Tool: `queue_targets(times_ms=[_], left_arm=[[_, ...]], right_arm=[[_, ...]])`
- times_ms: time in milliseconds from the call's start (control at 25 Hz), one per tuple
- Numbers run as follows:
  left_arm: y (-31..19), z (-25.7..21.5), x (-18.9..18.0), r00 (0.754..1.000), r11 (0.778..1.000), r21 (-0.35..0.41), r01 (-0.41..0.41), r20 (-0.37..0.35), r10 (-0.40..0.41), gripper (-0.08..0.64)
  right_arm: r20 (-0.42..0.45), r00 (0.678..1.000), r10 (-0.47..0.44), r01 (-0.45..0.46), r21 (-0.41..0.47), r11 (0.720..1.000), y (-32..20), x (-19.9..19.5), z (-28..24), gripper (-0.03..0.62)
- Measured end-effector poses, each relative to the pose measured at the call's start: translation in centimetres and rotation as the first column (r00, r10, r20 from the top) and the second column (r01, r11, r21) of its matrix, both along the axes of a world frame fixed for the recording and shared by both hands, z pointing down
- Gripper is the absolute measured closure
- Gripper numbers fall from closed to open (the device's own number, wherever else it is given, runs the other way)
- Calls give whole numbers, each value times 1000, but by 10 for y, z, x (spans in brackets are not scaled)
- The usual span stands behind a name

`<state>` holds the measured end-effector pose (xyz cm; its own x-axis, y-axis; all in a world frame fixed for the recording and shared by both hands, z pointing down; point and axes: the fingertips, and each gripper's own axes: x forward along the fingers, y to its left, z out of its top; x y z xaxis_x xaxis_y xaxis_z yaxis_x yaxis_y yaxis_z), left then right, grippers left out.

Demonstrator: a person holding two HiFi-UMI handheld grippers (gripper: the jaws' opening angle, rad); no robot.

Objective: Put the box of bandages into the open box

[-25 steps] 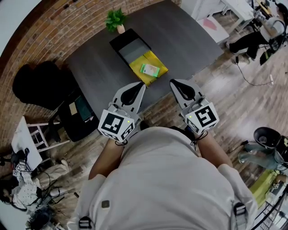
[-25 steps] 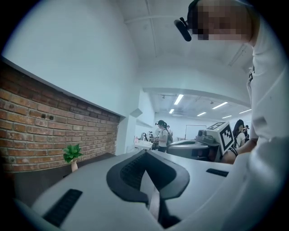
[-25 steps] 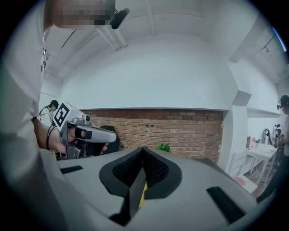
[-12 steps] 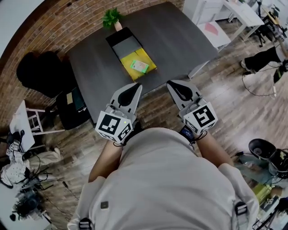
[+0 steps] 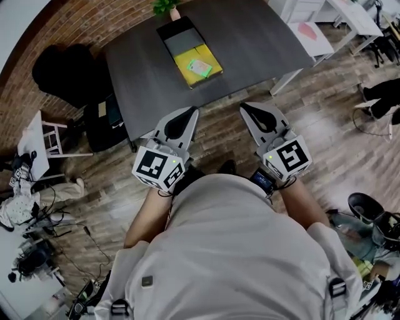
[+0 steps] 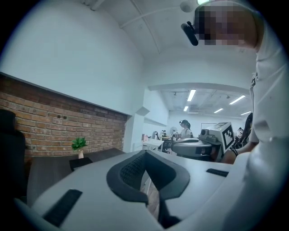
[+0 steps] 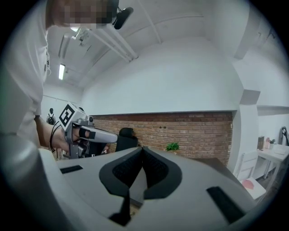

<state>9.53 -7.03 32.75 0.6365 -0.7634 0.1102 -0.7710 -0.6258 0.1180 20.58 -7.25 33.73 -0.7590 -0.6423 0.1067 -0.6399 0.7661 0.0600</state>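
Lying flat on the dark grey rectangular table (image 5: 250, 37), the small green-and-white box of bandages (image 5: 200, 67) sits on a yellow rectangular panel (image 5: 185, 72). That panel butts against the black-rimmed open box with a grey inside (image 5: 165, 32). In the head view the bandage box's long axis runs roughly left to right, with the right end slightly nearer me. It is too small to tell which face is up. A small green potted plant (image 5: 165, 6) stands just past the black box at the table's far end, by the red brick wall (image 5: 75, 25). My left gripper (image 5: 189, 114) and right gripper (image 5: 249, 110) hang over the wooden plank floor (image 5: 219, 140), short of the table edge and well apart from the bandage box. Both have their jaws pressed together with nothing between them.
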Motion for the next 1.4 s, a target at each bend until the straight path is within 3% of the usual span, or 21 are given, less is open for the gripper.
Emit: queue_targets(times_ms=[440,800,1000,1400], left_arm=[[69,-6,-47,997,997,11,-71,-21,71,545],[134,-9,-101,991,991,21,-135,-20,136,545],[168,-7,-124,985,985,16,-172,-29,172,545],[198,1,-162,983,983,23,-180,-31,181,545]], right_arm=[[-9,995,96,-96,-1,995,73,-41,4,572],[1,990,139,-139,8,990,146,-96,1,572],[-40,987,155,-153,44,987,185,-129,-1,572],[-25,982,190,-190,-32,981,227,-174,12,572]])
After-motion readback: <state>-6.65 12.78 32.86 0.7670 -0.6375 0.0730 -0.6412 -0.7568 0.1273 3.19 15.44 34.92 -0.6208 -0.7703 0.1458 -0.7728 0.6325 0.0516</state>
